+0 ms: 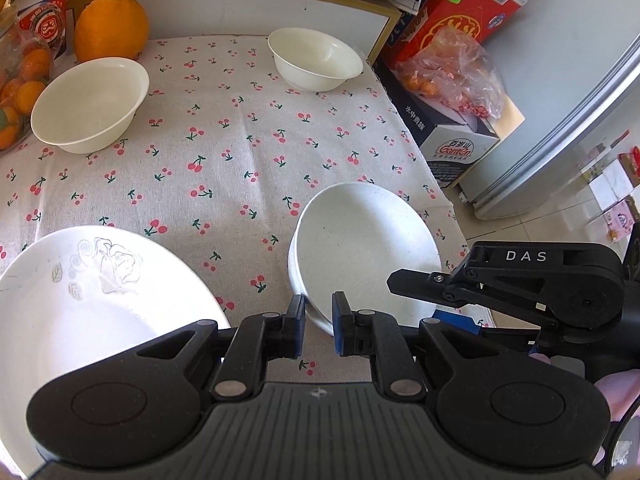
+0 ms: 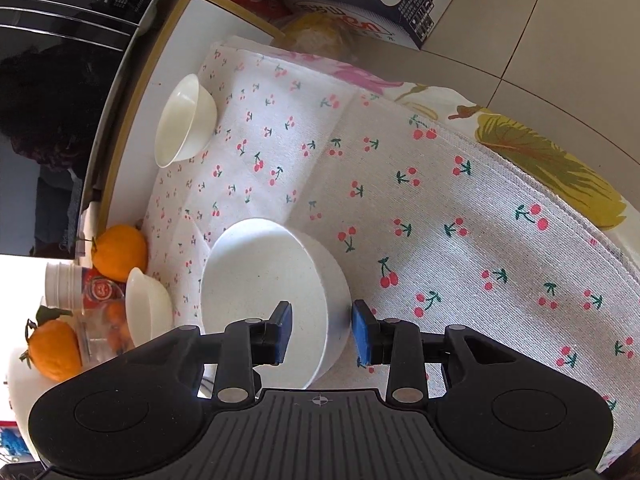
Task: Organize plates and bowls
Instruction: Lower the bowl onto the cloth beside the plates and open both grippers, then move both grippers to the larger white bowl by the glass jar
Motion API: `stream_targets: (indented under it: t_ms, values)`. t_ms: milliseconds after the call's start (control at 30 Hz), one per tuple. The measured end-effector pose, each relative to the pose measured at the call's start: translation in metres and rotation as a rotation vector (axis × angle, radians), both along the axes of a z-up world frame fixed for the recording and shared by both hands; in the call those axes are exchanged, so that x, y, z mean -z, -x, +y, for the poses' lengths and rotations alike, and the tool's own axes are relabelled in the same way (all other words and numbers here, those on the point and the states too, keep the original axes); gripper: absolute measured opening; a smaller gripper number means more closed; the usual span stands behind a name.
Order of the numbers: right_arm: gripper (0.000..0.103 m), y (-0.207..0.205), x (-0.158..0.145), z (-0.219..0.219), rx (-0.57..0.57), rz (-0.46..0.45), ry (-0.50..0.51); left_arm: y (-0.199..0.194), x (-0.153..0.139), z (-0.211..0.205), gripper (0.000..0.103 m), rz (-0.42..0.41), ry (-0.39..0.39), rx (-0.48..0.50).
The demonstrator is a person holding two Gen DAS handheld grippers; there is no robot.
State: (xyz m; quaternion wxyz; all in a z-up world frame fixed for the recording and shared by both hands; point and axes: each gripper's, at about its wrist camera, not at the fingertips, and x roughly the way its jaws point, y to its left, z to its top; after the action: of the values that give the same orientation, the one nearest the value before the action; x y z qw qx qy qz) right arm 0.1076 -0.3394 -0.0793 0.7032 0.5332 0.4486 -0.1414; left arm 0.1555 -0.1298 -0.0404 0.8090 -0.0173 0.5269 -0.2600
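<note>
The right tool (image 2: 321, 334) straddles the speckled white round bowl's (image 2: 272, 280) rim, parted, ungripped; the left tool (image 1: 319, 326), narrowly parted and empty, steadies nearby for stacking.

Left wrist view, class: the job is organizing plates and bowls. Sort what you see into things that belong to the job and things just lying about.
Belongs to the job:
flower-patterned plate
speckled white dish
near-left bowl
far bowl

Just lying about:
large orange fruit
bag of small oranges
red carton
cherry-print cloth
</note>
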Motion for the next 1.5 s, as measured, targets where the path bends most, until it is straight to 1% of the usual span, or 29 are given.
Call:
stream_targets:
  t_ms: [167,233,267,300,333,400,433,533,600,733,800,1100,1333,1500]
  values:
    - [0.034,-0.001,-0.003,0.0,-0.006,-0.006,0.014,0.001,-0.001,0.0,0.013,-0.01,0.006,0.005]
    - [0.034,-0.001,-0.005,0.0,-0.004,-0.012,0.017,0.002,-0.002,0.0,0.016,-0.017,0.012,0.009]
    - [0.034,0.0,-0.006,-0.001,-0.003,-0.014,0.018,0.002,-0.003,0.0,0.018,-0.02,0.015,0.01]
    - [0.038,0.0,-0.006,-0.001,-0.002,-0.016,0.019,0.002,-0.004,0.0,0.023,-0.023,0.019,0.008]
    - [0.041,0.0,-0.007,-0.002,0.001,-0.02,0.02,0.002,-0.005,0.0,0.024,-0.025,0.022,0.007]
    - [0.051,0.0,-0.009,-0.002,0.001,-0.027,0.022,0.003,-0.008,0.0,0.026,-0.037,0.025,0.006]
    - [0.052,0.0,-0.01,-0.003,0.0,-0.03,0.025,0.003,-0.009,-0.001,0.027,-0.044,0.025,0.007]
    - [0.054,-0.001,-0.015,-0.003,-0.004,-0.041,0.038,0.005,-0.013,0.0,0.037,-0.058,0.035,0.009]
    - [0.059,-0.001,-0.018,-0.004,0.0,-0.048,0.04,0.005,-0.016,0.001,0.045,-0.06,0.049,0.01]
    - [0.062,0.0,-0.026,-0.005,0.012,-0.072,0.047,0.007,-0.023,0.004,0.054,-0.076,0.068,0.013]
    - [0.067,0.0,-0.03,-0.005,0.014,-0.083,0.06,0.009,-0.028,0.006,0.06,-0.088,0.078,0.012]
    - [0.072,-0.007,-0.05,0.002,-0.008,-0.135,0.125,0.011,-0.053,0.022,0.077,-0.146,0.117,0.0]
    - [0.073,-0.017,-0.063,0.016,-0.045,-0.173,0.197,0.006,-0.064,0.038,0.084,-0.158,0.143,-0.03]
    - [0.074,-0.027,-0.071,0.029,-0.073,-0.199,0.242,-0.003,-0.07,0.056,0.089,-0.192,0.14,-0.087]
